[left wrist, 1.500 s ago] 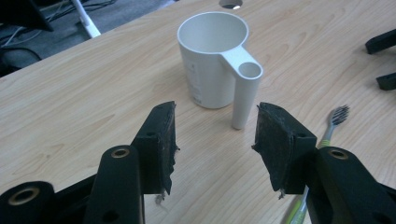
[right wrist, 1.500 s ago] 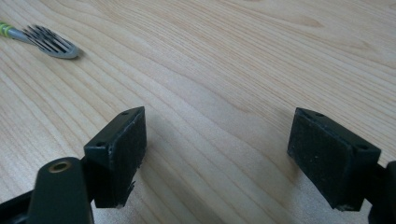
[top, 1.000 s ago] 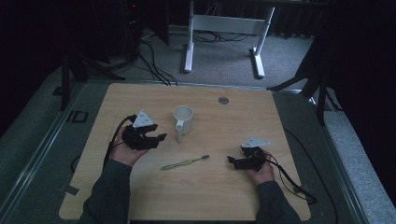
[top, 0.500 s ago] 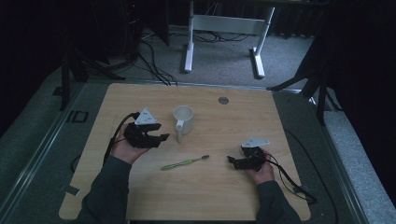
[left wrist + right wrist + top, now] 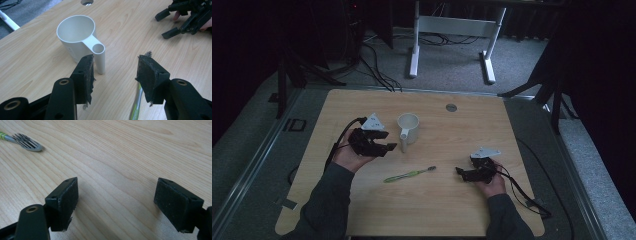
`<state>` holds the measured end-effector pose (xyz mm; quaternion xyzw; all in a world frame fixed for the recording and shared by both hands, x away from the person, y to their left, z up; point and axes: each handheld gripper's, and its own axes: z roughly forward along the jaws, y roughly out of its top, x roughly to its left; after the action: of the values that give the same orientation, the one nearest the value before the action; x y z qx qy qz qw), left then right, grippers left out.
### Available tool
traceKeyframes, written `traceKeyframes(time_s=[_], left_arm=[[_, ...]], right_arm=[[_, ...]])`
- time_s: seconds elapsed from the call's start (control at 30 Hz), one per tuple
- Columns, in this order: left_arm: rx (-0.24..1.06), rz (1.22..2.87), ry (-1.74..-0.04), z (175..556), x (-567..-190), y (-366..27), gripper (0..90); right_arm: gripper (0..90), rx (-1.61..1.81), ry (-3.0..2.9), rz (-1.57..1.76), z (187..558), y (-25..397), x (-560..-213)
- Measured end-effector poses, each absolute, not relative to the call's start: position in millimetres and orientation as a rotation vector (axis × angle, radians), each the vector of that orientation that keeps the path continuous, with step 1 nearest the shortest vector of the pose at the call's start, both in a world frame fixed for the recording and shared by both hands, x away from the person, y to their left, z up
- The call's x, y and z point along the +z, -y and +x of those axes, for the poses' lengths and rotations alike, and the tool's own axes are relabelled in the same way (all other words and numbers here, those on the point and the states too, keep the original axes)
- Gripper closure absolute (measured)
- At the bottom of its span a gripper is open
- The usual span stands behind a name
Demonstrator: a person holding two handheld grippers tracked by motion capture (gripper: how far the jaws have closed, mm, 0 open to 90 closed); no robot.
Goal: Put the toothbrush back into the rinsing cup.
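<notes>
- Nearest, right hand-held gripper (image 5: 463, 173): low over the table (image 5: 512, 130) at its near right, jaws spread apart, nothing between them, bare wood beneath in the right gripper view.
- Next, green toothbrush (image 5: 409, 174): flat on the table between the two hands, bristle head (image 5: 27, 143) pointing toward the right hand-held gripper, well clear of its jaws.
- Further in, left hand-held gripper (image 5: 389, 146): jaws apart, empty, aimed at the mug, just short of the handle.
- Beyond, white mug (image 5: 76, 35): upright, empty, tubular handle (image 5: 99, 57) turned toward the left jaws, not touching them.
- Farthest, round metal grommet (image 5: 451, 107) in the table near the far edge.
</notes>
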<state>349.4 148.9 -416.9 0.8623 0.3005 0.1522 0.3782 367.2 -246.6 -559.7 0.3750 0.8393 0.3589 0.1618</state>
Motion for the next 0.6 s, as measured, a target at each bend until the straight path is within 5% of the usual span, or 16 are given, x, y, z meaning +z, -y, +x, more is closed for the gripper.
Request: traceKeyframes(time_s=[0.6], left_arm=[[0.396, 2.257, -0.739, 353, -405, -140, 48.4]], right_arm=[[19.3, 1.024, -2.396, 1.071, 367, 247, -560]])
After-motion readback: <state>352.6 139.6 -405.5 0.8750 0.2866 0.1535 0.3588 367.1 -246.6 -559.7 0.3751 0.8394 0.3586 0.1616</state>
